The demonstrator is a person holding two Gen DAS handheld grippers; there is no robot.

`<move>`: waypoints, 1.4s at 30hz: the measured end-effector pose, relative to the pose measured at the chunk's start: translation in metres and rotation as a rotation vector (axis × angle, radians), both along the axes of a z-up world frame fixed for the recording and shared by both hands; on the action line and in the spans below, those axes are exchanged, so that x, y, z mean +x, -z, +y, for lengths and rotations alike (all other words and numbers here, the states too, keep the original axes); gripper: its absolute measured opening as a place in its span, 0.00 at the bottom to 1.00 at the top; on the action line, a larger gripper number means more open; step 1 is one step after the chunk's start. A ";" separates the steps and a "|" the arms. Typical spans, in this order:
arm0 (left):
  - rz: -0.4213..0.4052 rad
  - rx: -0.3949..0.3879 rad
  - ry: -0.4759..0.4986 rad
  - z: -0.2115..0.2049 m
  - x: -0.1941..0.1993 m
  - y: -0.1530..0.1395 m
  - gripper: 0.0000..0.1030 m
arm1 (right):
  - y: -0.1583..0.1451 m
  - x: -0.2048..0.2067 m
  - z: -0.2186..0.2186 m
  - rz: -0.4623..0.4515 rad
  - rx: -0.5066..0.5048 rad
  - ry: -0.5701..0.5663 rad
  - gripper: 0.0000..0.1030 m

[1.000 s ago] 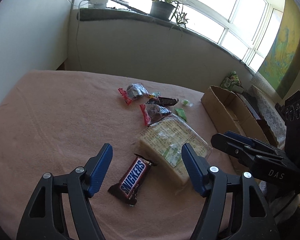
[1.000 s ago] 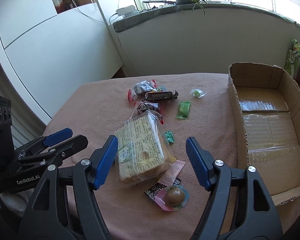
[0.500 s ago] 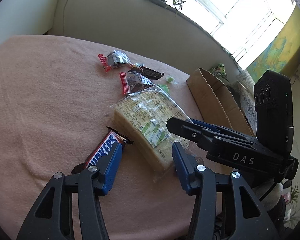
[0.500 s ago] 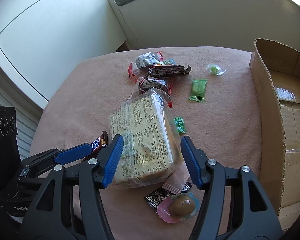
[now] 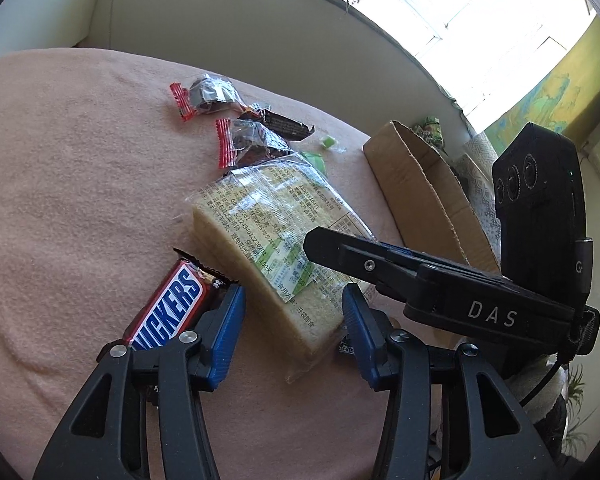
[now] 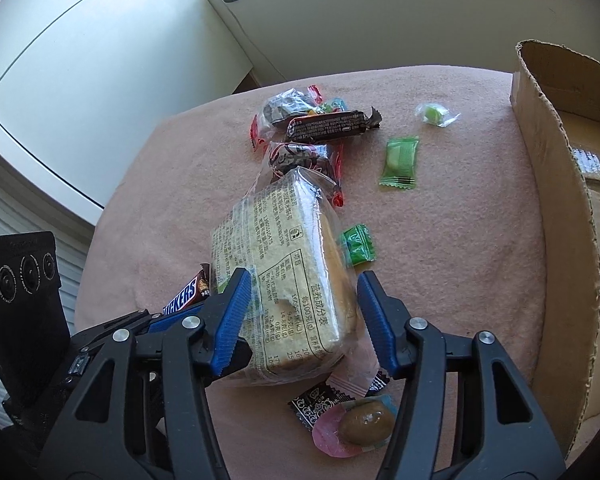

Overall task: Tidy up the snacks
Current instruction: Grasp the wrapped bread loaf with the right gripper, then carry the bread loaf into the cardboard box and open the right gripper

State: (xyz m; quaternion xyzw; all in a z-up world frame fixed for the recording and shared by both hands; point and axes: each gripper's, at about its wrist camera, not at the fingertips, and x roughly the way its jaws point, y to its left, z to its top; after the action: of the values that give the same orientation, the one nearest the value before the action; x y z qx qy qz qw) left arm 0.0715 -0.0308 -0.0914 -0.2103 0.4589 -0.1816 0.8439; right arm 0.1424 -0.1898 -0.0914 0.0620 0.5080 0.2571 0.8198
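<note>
The cardboard box [image 6: 556, 216] stands open at the right edge of the pink surface [image 6: 452, 240], nothing visible in it. The clear-wrapped bread pack [image 6: 284, 280] lies mid-surface, and both tongs straddle its near end: the right tongs [image 6: 300, 320] are closing, left pad on the wrapper, right pad apart; the left tongs [image 5: 290, 332] stand half-wide, seemingly not pressing. Pickup is underway; next, clamp firmly, lift clear of the Snickers bar [image 5: 168, 312] and carry right.
</note>
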 end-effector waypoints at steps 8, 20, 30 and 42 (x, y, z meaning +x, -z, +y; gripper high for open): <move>-0.014 0.023 0.017 -0.007 0.004 -0.001 0.46 | 0.001 0.000 0.005 0.003 -0.023 -0.020 0.59; -0.073 0.058 0.032 -0.013 -0.007 -0.017 0.46 | -0.015 -0.012 -0.001 -0.027 -0.016 -0.013 0.57; -0.171 0.069 0.080 -0.035 -0.011 -0.052 0.46 | -0.056 -0.028 -0.022 -0.122 0.004 0.030 0.57; -0.227 0.077 0.165 -0.086 0.013 -0.068 0.46 | -0.087 -0.034 -0.073 -0.186 -0.001 0.128 0.57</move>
State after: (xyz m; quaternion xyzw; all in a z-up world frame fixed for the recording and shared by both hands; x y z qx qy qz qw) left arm 0.0846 -0.1165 -0.0233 -0.1177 0.3828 -0.2551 0.8801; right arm 0.1087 -0.2625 -0.0045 0.0699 0.4249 0.2088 0.8781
